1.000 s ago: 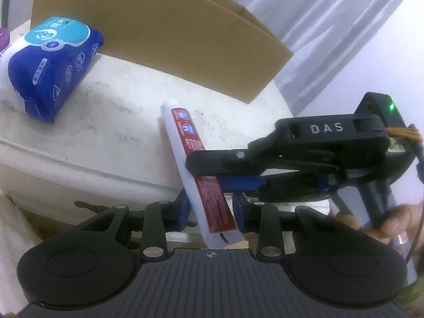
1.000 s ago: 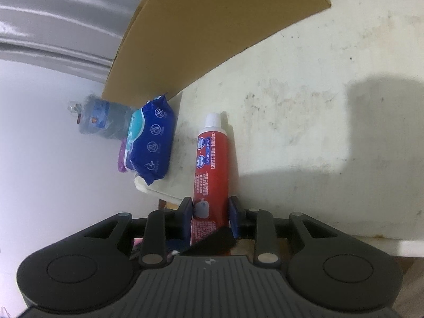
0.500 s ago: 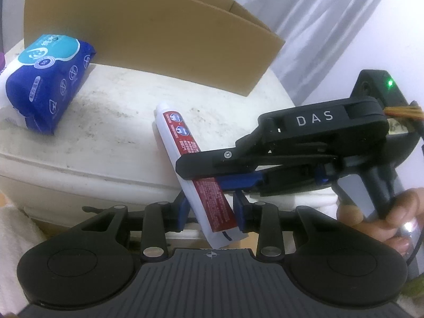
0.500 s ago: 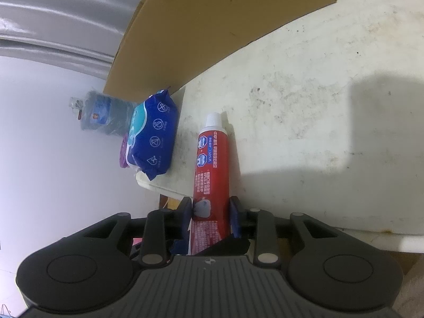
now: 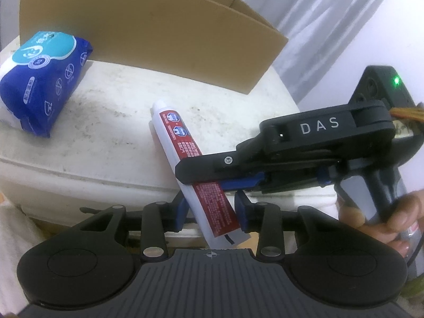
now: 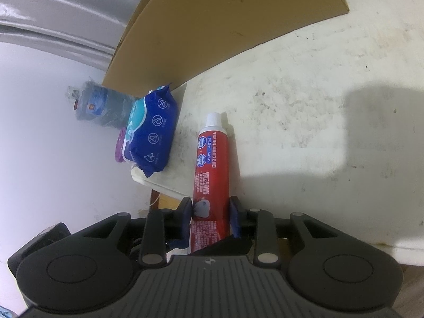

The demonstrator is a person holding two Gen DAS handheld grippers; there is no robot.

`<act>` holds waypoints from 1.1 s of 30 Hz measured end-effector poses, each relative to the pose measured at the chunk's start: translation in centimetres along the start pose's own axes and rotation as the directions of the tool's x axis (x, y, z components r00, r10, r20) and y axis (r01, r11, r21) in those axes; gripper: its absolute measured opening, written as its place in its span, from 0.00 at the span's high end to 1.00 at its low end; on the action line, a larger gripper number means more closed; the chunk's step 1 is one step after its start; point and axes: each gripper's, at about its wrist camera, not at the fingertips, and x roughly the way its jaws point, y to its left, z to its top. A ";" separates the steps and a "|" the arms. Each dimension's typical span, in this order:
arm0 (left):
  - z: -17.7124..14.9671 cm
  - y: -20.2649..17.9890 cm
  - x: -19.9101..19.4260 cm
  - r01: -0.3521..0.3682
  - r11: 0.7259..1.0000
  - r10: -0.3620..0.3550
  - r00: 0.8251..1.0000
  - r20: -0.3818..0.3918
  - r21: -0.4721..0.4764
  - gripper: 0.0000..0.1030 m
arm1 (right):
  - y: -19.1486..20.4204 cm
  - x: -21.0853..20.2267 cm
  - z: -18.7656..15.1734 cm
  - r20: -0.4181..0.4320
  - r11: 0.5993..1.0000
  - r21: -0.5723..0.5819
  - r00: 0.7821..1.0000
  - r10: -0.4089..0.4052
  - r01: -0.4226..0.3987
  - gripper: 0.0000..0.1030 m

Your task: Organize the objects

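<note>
A red and white toothpaste tube (image 5: 185, 148) lies with its cap end on the white table (image 5: 106, 132) and its tail past the front edge. It also shows in the right wrist view (image 6: 212, 159). My left gripper (image 5: 210, 209) has its jaws on both sides of the tube's tail. My right gripper (image 6: 210, 212) is shut on the tube near its middle and reaches in from the right in the left wrist view (image 5: 212, 175). A blue wet-wipes pack (image 5: 42, 79) lies at the table's left end.
An open cardboard box (image 5: 148, 34) stands along the back of the table. In the right wrist view the wipes pack (image 6: 152, 137) sits near the table corner, with a purple object (image 6: 119, 145) and a large water bottle (image 6: 98, 106) beyond it.
Both grippers have stayed on the tube. The left view has pulled back and lifted a little, and the tube's cap end has shifted slightly on the table.
</note>
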 end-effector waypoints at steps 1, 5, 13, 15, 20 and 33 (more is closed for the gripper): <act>-0.3 -0.2 -0.3 0.000 1.000 0.000 1.000 -0.001 0.012 0.66 | 0.0 0.0 0.0 -0.001 1.000 -0.004 1.000 -0.002 0.002 0.68; -1.0 -0.8 -0.7 0.008 0.999 -0.008 1.000 -0.007 0.049 0.67 | 0.1 -0.2 -0.4 -0.015 1.000 -0.007 1.000 -0.010 0.010 0.66; -1.9 -1.2 -1.3 0.018 0.996 -0.018 1.000 0.002 0.087 0.70 | -0.7 -0.1 -1.0 -0.027 0.998 0.061 1.000 0.007 -0.005 0.64; -2.0 -1.4 -1.3 0.013 0.995 -0.013 1.000 -0.001 0.095 0.70 | -0.8 0.1 -1.1 -0.026 0.997 0.072 1.000 0.012 -0.010 0.64; -2.0 -1.2 -1.4 0.007 0.996 -0.006 1.000 -0.002 0.092 0.70 | -1.0 0.6 -1.3 -0.019 0.995 0.097 0.999 0.032 -0.030 0.65; -1.6 -0.7 -1.1 0.007 0.998 -0.008 1.000 0.004 0.065 0.73 | -1.0 0.6 -1.5 -0.021 0.996 0.079 0.999 0.031 -0.029 0.65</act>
